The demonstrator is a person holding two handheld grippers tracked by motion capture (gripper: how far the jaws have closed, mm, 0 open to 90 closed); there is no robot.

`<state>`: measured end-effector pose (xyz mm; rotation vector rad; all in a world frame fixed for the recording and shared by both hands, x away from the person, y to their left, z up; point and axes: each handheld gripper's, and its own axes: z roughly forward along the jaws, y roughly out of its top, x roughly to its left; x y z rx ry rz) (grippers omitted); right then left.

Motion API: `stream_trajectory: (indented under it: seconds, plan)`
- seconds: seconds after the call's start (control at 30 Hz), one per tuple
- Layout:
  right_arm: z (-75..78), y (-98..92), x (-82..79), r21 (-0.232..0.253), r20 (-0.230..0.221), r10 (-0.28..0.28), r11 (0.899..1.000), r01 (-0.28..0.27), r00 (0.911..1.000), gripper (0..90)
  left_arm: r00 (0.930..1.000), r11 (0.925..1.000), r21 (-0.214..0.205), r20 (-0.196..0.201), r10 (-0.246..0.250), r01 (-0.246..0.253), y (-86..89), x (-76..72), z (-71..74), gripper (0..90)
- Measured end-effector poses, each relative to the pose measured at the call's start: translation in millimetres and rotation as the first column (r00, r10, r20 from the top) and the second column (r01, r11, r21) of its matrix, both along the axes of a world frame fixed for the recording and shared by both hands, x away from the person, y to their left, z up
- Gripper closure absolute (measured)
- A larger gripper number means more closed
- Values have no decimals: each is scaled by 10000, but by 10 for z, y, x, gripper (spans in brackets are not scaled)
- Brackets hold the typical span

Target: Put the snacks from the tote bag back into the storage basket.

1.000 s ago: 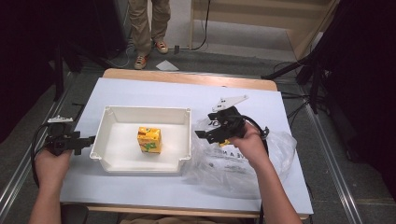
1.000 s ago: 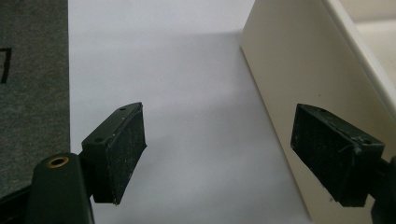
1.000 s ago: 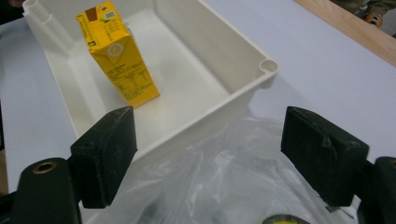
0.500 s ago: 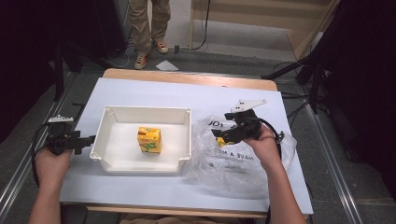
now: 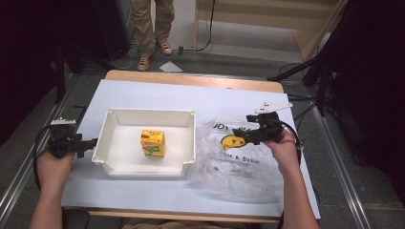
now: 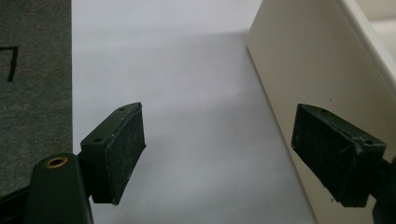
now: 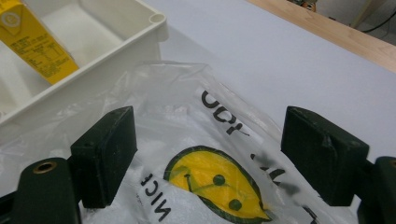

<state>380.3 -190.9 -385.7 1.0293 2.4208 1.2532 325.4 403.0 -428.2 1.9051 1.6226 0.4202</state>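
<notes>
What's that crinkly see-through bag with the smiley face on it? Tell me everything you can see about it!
The plastic bag is clear, thin and crumpled, lying flat on the white table cover just right of the white tray, its edge up against the tray's wall. It carries a yellow smiley face with a dark outline and black letters, including "NICE" and "HAVE A". It looks empty. The right gripper hangs over the smiley print with its jaws wide apart, one on each side, not pinching the bag.

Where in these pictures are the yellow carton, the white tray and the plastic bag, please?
yellow carton [image 5: 153, 143]: high view, on its front face.
white tray [image 5: 150, 113]: high view, on its far rim.
plastic bag [image 7: 212, 189]: right gripper view, on its yellow smiley print.
</notes>
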Motion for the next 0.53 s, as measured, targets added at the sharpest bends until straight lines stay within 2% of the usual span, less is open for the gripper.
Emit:
stream_trajectory:
  seconds: [0.13,0.27,0.53]
  plan:
    - [-30,-19,31,18,-100,14,10000,-14,9999,192,9995,9993,178,1,314,-314,-2,17,-11,179]
    - [-47,-19,51,122,-157,-16,9999,18,9999,192,9997,9995,200,-68,244,-242,-9,22,-19,178]
    - [-67,21,58,-88,-206,62,9999,-63,9998,192,9998,9997,169,-113,185,-184,-23,27,-28,178]
